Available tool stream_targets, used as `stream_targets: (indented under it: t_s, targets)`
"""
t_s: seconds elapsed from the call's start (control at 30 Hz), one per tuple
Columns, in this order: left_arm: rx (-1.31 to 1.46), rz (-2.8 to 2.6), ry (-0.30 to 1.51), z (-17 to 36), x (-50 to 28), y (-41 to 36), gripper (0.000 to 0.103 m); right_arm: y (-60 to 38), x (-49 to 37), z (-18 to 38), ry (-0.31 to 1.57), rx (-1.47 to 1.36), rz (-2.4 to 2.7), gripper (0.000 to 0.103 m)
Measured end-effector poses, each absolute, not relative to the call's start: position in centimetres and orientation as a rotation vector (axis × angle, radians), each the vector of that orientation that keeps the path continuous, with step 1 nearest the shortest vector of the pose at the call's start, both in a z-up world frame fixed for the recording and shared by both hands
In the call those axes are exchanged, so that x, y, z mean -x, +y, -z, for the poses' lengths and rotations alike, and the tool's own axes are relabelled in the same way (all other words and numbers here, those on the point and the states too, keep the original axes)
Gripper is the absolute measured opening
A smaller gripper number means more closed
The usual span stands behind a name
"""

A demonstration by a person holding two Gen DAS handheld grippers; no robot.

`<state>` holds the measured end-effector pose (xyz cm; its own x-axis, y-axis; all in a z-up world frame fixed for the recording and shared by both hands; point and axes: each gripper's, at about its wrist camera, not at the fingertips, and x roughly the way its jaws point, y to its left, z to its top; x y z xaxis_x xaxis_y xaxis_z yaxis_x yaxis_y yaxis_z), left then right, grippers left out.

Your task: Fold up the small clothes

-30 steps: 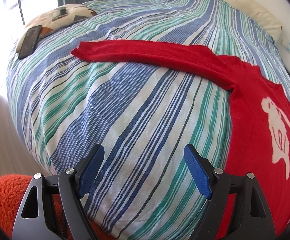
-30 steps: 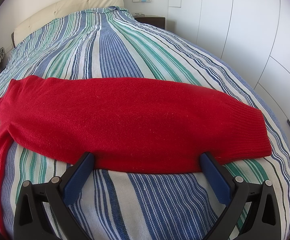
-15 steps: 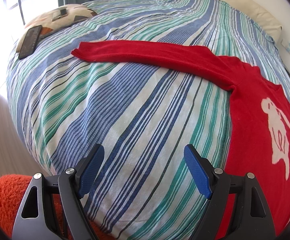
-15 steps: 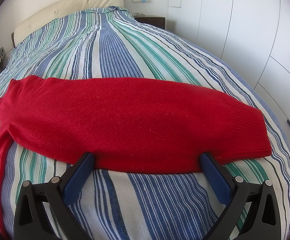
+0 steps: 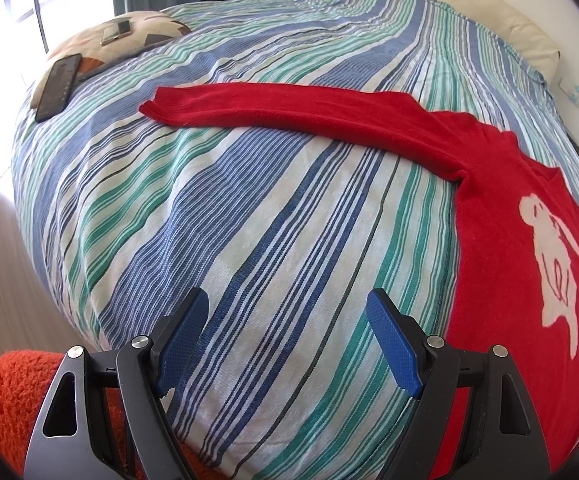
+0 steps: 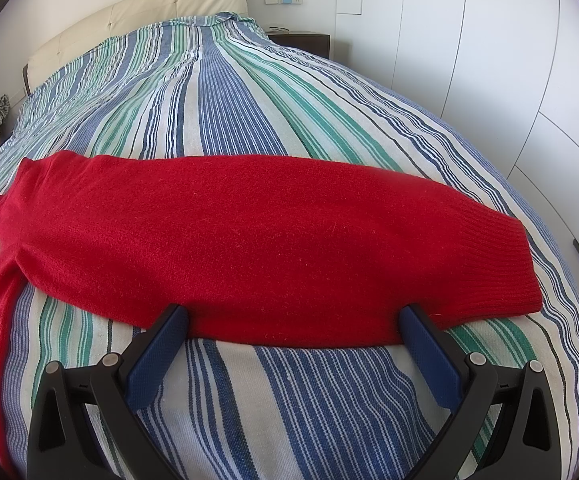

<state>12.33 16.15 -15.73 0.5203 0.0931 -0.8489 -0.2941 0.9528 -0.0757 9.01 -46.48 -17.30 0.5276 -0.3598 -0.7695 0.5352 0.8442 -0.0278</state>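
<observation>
A small red sweater (image 5: 501, 216) with a white animal figure lies flat on the striped bedspread (image 5: 249, 220). Its body is at the right of the left wrist view, with one sleeve (image 5: 289, 108) stretched out to the left. My left gripper (image 5: 289, 308) is open and empty over bare bedspread, just left of the sweater's body. In the right wrist view the other sleeve (image 6: 273, 236) lies straight across, cuff to the right. My right gripper (image 6: 295, 318) is open and empty, its fingertips at the near edge of this sleeve.
A patterned cushion (image 5: 129, 40) with a phone and a black remote (image 5: 57, 86) lies at the bed's far left corner. An orange fluffy thing (image 5: 9, 392) sits below the bed edge. A beige headboard (image 6: 137, 20), a nightstand (image 6: 301, 40) and white wardrobe doors (image 6: 489, 60) surround the bed.
</observation>
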Motion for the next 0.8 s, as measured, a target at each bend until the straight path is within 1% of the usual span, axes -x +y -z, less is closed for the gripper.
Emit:
stream_targets:
  t_s: [0.8]
  targets:
    - [0.196,-0.216,0.994,15.89,-12.58,15.32,0.082,-46.46,-9.03,17.28,0.862,-0.223,0.540,0.103]
